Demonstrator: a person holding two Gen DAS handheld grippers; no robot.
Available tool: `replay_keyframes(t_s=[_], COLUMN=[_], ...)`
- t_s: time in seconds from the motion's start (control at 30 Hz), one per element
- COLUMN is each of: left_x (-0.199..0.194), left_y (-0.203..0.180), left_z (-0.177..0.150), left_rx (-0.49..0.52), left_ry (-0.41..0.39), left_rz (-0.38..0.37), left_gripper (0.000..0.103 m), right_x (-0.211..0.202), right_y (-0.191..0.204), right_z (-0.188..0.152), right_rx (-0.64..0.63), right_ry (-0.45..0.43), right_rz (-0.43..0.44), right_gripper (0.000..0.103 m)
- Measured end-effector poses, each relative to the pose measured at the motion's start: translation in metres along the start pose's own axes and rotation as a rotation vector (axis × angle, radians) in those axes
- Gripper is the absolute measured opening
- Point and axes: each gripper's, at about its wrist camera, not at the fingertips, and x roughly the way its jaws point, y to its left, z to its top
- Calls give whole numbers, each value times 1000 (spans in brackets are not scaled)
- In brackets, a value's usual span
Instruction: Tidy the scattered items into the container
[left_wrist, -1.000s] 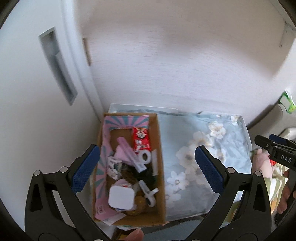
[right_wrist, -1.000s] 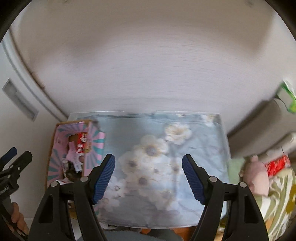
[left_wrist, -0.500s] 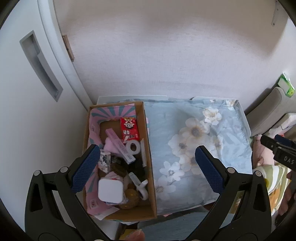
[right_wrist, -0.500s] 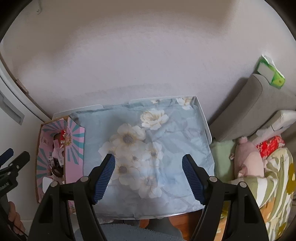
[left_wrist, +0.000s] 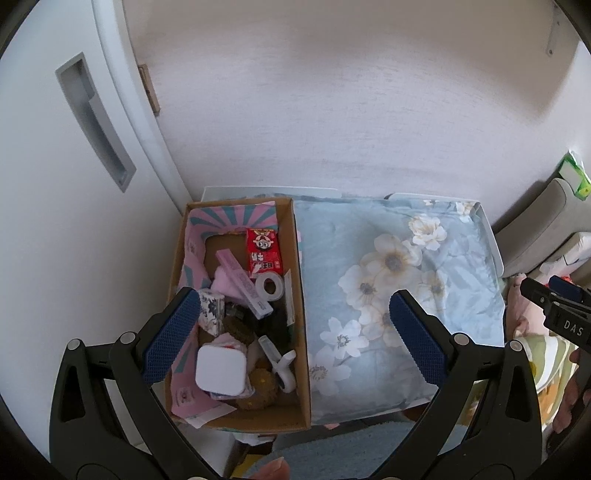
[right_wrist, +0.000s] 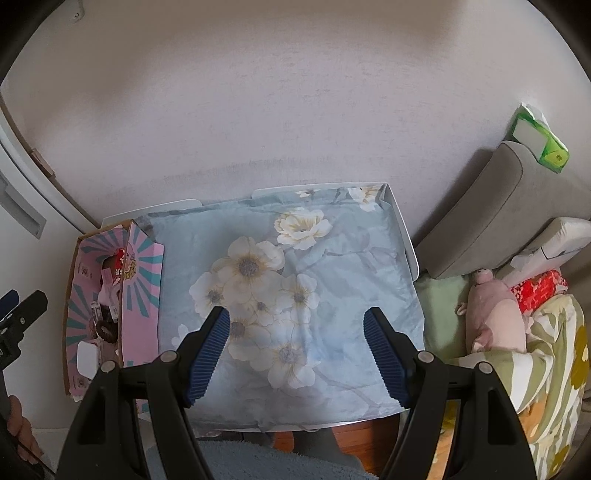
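Note:
A cardboard box (left_wrist: 301, 317) with pink and teal flaps sits at the table's left edge; it also shows in the right wrist view (right_wrist: 142, 295). It holds several small items: a red snack pack (left_wrist: 263, 252), a tape roll (left_wrist: 269, 286), a white square case (left_wrist: 220, 369), a pink tube (left_wrist: 242, 284). My left gripper (left_wrist: 291, 334) is open and empty, high above the box's right wall. My right gripper (right_wrist: 297, 343) is open and empty, high above the floral cloth (right_wrist: 295, 295).
The floral blue cloth (left_wrist: 399, 295) covers a white table against the wall. A white sliding door (left_wrist: 66, 184) stands at the left. A grey cushion (right_wrist: 491, 210), a pink plush pig (right_wrist: 495, 314) and bedding lie at the right. A blue rug (right_wrist: 258, 461) lies below.
Both grippers have risen and pulled back from the table, so box and cloth look smaller. Both stay open and empty. The items in the box have not moved.

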Motion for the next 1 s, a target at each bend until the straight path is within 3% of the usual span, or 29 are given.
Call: replay_keyframes(t_s=[1.0], left_x=[0], left_y=[-8], left_z=[-1], left_rx=[-4], left_ry=[5], left_rz=[28], left_gripper=[102], right_x=[-2], right_y=[-3], right_z=[4], right_rx=[-48], right_ry=[-9], right_rz=[-1], right_gripper=[71])
